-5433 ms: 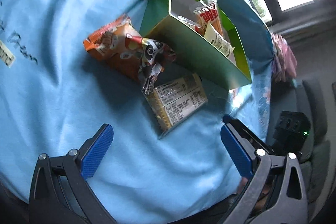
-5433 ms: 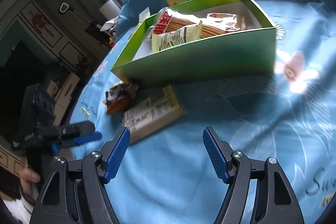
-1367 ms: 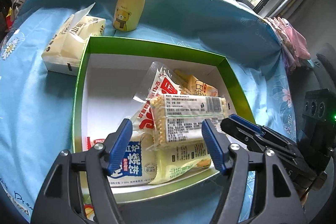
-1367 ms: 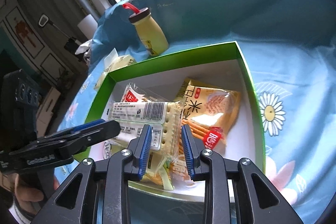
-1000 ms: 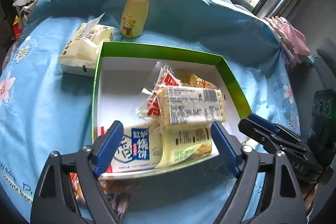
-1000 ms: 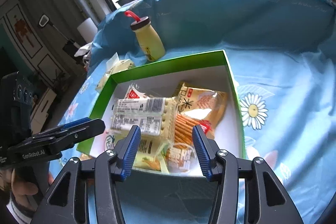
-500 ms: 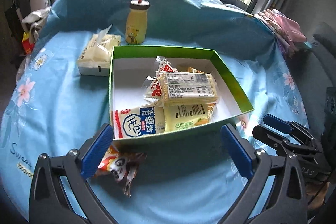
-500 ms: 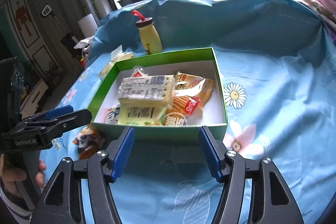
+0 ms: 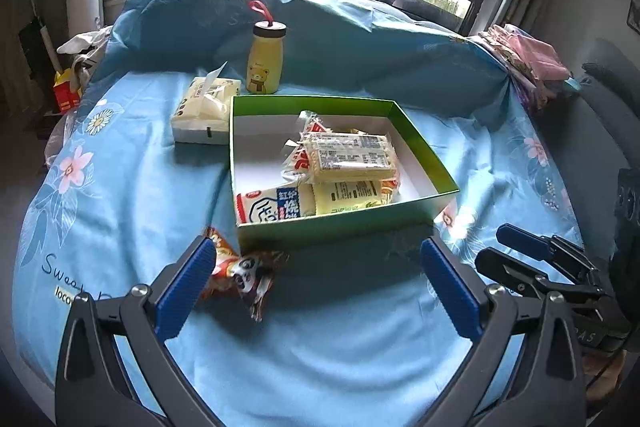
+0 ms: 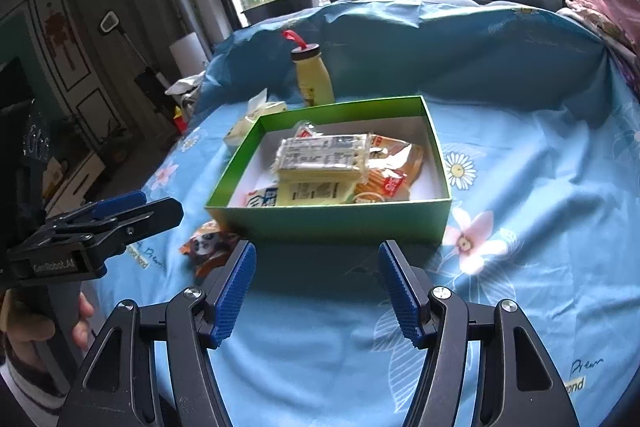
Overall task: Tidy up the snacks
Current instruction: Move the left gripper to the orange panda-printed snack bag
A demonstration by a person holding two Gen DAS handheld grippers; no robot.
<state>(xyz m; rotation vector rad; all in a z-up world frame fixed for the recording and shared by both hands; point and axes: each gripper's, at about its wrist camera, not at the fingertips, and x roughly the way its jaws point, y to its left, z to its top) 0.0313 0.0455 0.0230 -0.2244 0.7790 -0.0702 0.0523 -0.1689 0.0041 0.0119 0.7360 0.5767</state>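
Note:
A green box (image 9: 344, 223) (image 10: 332, 219) stands on the blue floral cloth and holds several snack packs, with a clear cracker pack (image 9: 350, 161) (image 10: 320, 155) lying on top. An orange panda snack bag (image 9: 240, 269) (image 10: 206, 245) lies on the cloth in front of the box's near left corner. My left gripper (image 9: 316, 281) is open and empty, pulled back in front of the box; it also shows at the left of the right wrist view (image 10: 116, 211). My right gripper (image 10: 314, 285) is open and empty, also back from the box; it shows at the right of the left wrist view (image 9: 528, 255).
A yellow bear bottle (image 9: 264, 61) (image 10: 312, 77) with a red loop stands behind the box. A tissue pack (image 9: 206, 105) (image 10: 250, 117) lies at the box's far left. Folded pink cloth (image 9: 532, 61) sits at the far right edge. Windows are behind.
Both grippers carried the cracker pack from the cloth into the box, let go and opened. Since then both have drawn back and up, away from the box.

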